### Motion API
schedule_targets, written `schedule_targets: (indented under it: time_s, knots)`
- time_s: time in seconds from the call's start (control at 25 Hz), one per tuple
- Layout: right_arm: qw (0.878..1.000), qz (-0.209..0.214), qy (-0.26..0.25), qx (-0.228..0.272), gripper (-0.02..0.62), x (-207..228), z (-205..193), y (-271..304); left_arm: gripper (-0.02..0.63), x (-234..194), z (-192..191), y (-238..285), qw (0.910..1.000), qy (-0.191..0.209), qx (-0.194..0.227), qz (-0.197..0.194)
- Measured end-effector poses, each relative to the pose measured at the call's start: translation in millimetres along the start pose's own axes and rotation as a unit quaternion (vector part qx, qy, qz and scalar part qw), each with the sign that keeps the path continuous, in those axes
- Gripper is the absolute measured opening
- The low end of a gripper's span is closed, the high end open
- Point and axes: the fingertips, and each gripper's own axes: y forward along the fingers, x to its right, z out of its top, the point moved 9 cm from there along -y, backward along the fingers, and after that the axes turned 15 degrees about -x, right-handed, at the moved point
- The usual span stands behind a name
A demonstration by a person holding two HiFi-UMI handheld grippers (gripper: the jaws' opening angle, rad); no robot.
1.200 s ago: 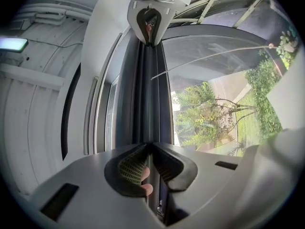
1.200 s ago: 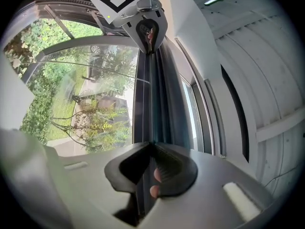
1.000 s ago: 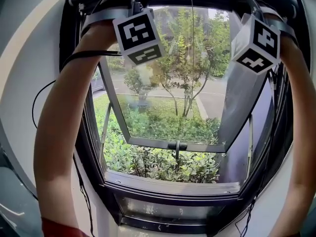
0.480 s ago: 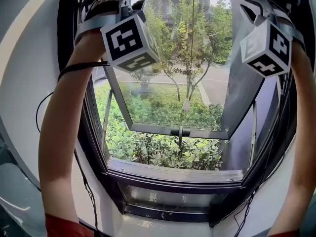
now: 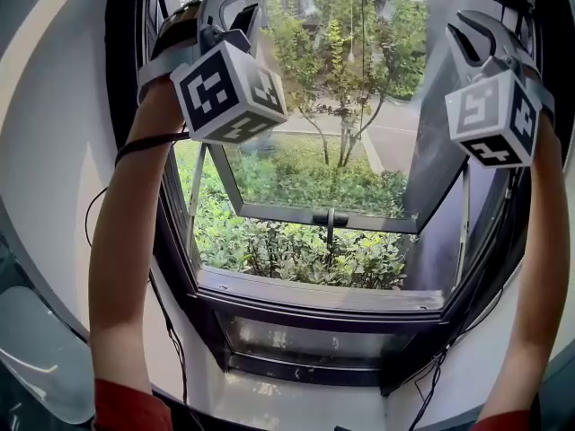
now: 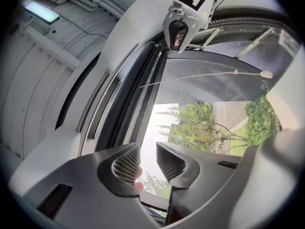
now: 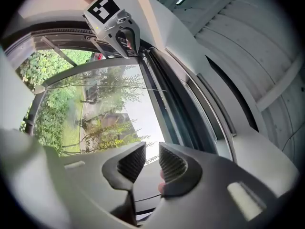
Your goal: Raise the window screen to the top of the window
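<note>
Wall (image 5: pixel 54 151): white and curved, sweeping from 7 to 11 o'clock.
Window frame (image 5: pixel 305 326): dark, dead centre; glass sash (image 5: pixel 314 178) swung out over the green garden.
Window screen: rolled away at the top rail (image 6: pixel 143 104), with the pull cord (image 5: pixel 362 25) dangling at 12 o'clock.
Left gripper (image 6: pixel 148 149): at 11 o'clock, jaws just been opening, gripping nothing.
Right gripper (image 7: pixel 152 149): at 1 o'clock, likewise opening and empty.
Markings: black-and-white square codes on each cube (image 5: pixel 229 92).

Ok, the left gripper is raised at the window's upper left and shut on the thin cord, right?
No, it isn't shut. The left gripper is raised at the upper left of the window, but its jaws have just been opening and stand apart with nothing between them; the thin cord hangs clear. The left gripper view shows this.
</note>
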Motion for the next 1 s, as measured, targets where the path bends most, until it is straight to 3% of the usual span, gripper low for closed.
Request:
schedule_targets:
  time_s: [0.52,0.8,1.0]
  knots:
    - [0.996,0.029,0.077,0.035,0.092,-47.3,-14.7,-46.4,0.087,34.8,-19.8,-61.0,0.9921,-0.111,0.039,-0.045]
    - [0.989,0.036,0.124,0.070,0.094,-64.2,-12.1,-80.0,0.087,57.7,-33.2,-89.3,0.9787,-0.184,0.050,-0.076]
    - [0.986,0.054,0.143,0.065,0.094,-82.0,-14.6,-98.3,0.087,77.7,-37.8,-109.7,0.9687,-0.227,0.072,-0.072]
